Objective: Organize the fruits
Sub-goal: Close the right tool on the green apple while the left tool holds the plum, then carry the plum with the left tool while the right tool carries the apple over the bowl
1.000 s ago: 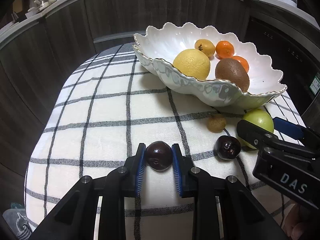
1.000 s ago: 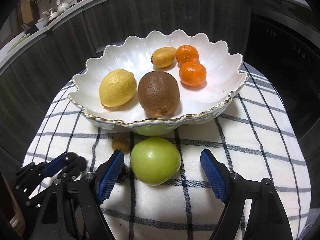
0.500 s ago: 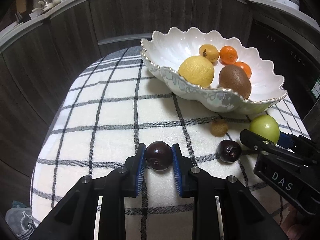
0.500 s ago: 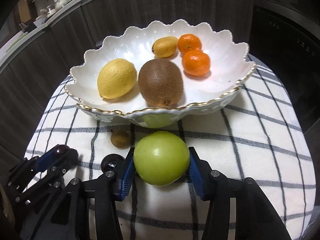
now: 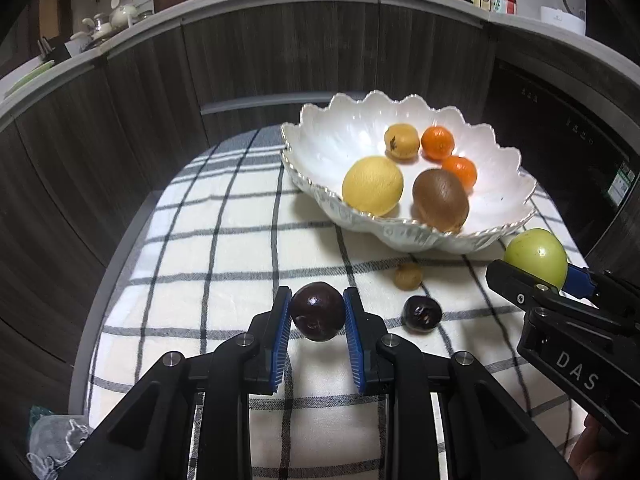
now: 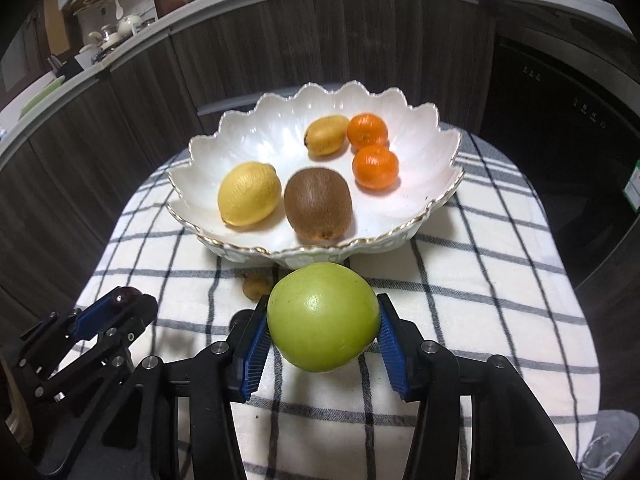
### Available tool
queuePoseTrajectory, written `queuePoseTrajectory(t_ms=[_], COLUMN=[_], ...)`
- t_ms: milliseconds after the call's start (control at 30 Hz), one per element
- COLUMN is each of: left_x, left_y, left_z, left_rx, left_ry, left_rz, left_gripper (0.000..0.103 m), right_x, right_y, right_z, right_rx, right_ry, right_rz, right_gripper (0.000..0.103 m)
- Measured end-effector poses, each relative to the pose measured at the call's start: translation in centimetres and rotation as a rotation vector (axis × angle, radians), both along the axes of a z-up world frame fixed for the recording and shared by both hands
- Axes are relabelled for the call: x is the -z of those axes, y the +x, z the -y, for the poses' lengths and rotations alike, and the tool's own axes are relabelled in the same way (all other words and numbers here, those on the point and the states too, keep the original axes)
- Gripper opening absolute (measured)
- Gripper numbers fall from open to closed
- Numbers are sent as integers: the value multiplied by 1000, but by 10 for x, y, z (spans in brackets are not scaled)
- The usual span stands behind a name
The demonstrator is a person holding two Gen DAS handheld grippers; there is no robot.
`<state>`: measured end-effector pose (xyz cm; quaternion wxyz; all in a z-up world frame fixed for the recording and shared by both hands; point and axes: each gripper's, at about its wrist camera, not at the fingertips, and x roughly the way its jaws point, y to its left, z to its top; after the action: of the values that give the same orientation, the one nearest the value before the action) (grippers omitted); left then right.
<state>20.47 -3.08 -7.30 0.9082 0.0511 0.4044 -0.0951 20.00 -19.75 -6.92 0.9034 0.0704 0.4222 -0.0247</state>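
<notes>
My left gripper (image 5: pixel 317 320) is shut on a dark plum (image 5: pixel 317 311) and holds it above the checked cloth (image 5: pixel 224 256). The green apple (image 6: pixel 323 317) sits between the blue pads of my right gripper (image 6: pixel 323 330), which is shut on it and has it off the cloth. The scalloped white bowl (image 6: pixel 256 132) stands behind, holding a lemon (image 6: pixel 249 193), a kiwi (image 6: pixel 318 203), two mandarins (image 6: pixel 375 166) and a small yellow fruit (image 6: pixel 326 135). A second dark plum (image 5: pixel 422 313) and a small brown fruit (image 5: pixel 407 276) lie on the cloth before the bowl.
The cloth covers a small table with dark cabinet fronts (image 5: pixel 280 52) close behind and a dark appliance (image 6: pixel 560 128) to the right. A counter with kitchenware (image 5: pixel 100 28) runs above. In the left wrist view my right gripper (image 5: pixel 568 312) fills the right side.
My right gripper closed on the green apple and lifted it. My left gripper rose with the plum. The bowl now looks farther below and away in both views.
</notes>
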Motion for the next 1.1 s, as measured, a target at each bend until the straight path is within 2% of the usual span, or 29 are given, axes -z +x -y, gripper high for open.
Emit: queuePoseTrajectory(t_ms=[633, 1100], left_x=[-63, -87], left_y=[10, 38], left_z=[14, 30], left_rx=[29, 55], left_ry=[-27, -30], left_rz=[101, 125], left_gripper=[26, 26], right_x=[-64, -90], right_y=[-10, 7], right_z=[12, 30], right_rx=[26, 50], right_ry=[-27, -38], right_rz=[118, 152], right_gripper=[50, 50])
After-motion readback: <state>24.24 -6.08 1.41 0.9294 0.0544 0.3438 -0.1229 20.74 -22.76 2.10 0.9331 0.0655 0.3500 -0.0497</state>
